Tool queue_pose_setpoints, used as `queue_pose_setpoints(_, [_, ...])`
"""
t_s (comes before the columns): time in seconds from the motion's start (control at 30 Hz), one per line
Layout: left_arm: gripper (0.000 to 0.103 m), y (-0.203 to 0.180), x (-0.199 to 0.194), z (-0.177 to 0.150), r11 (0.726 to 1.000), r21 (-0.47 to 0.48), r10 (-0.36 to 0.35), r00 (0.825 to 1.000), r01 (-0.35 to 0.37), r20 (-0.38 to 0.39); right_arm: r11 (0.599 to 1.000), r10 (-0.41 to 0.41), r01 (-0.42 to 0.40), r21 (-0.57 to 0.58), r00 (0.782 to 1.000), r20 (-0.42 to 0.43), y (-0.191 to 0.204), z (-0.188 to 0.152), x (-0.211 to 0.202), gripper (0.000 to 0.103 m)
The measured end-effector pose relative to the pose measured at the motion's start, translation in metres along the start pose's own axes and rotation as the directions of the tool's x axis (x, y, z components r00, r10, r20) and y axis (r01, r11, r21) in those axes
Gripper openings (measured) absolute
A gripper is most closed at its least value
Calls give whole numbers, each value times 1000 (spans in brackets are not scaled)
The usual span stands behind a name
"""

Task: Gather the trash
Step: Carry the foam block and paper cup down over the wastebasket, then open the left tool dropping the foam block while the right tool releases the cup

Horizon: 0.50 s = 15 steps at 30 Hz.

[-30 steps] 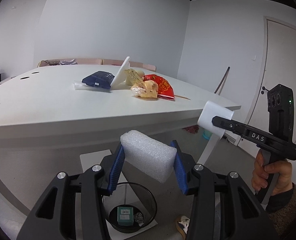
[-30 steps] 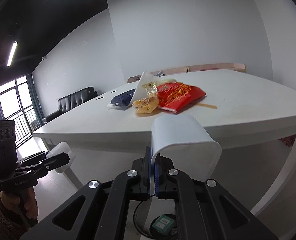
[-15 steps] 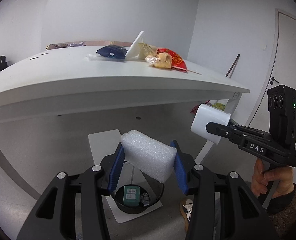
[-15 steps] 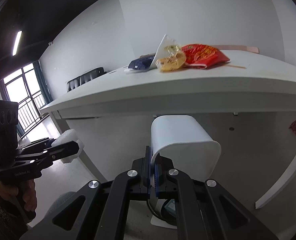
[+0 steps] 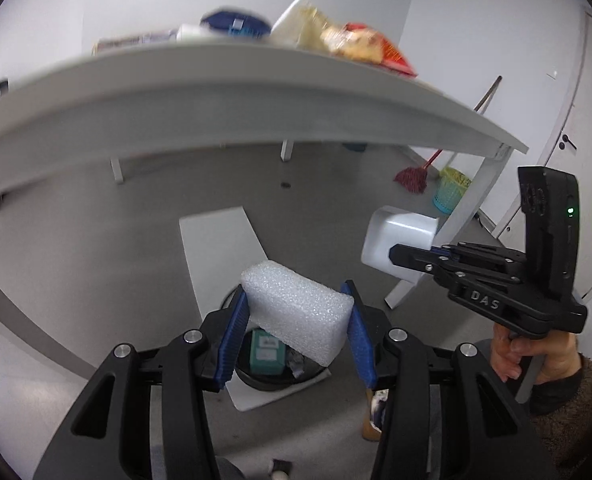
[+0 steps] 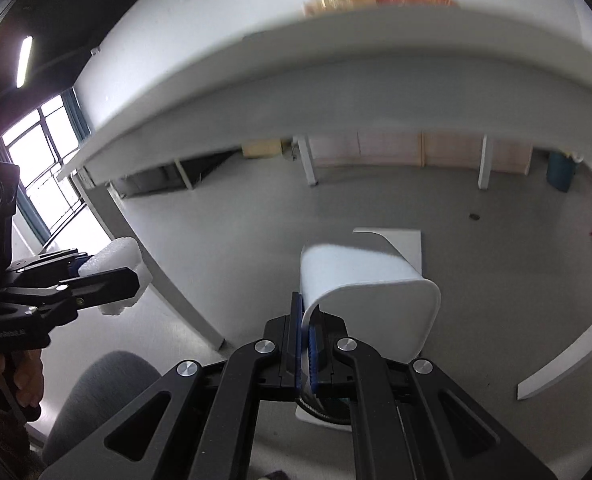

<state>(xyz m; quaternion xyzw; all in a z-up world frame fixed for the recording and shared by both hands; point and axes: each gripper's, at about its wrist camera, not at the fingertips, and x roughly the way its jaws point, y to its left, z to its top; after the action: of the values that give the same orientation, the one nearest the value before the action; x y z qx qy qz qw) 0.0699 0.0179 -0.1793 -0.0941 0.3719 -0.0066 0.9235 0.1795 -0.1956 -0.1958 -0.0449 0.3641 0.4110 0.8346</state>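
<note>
The left gripper (image 5: 296, 328) grasps a foam block (image 5: 298, 314) between its blue pads, directly above a black bin (image 5: 274, 368) on the floor. The right gripper (image 6: 306, 344) is clenched on the edge of a bent white sheet (image 6: 370, 284). More trash (image 5: 360, 42) lies on the table (image 5: 224, 96), blurred.

The foam block (image 5: 298, 316) is white with a fine speckled grain, and the blue ribbed pads (image 5: 234, 336) of the black left gripper (image 5: 296, 336) flank it. The curved plastic piece (image 6: 370, 296) is plain white, pinched by the black right gripper (image 6: 306, 340). The bin (image 5: 272, 376) below is black, with a teal box (image 5: 266, 352) inside. The table (image 5: 216, 92) is white; a red packet (image 5: 392, 54) and a dark blue packet (image 5: 234, 24) lie far on it.
</note>
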Motion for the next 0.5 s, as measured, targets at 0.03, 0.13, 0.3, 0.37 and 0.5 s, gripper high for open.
queue_pose_setpoints(0.03, [47,0,5,1,1000,10,9,1000,-9,-12,1000,-5,5,7,1000,-14,-3,1,7,7])
queue_pose_setpoints(0.13, [47,-7,19,3,997,71,32,999,-30,-32,999,-5,7,32,997,-73,-13,5,29,7])
queue_pose_setpoints(0.3, [47,-9,38,11,995,95,24,998,-19,-55,1000,-1,4,28,992,-126,-22,15,60,7])
queue_pose_setpoints(0.37, [47,-11,46,14,993,115,30,997,-22,-66,1000,-5,7,11,988,-156,-24,16,73,7])
queue_pose_setpoints(0.5, [48,-14,61,20,991,132,7,996,5,-93,1000,8,-11,-10,976,-216,-32,17,97,7])
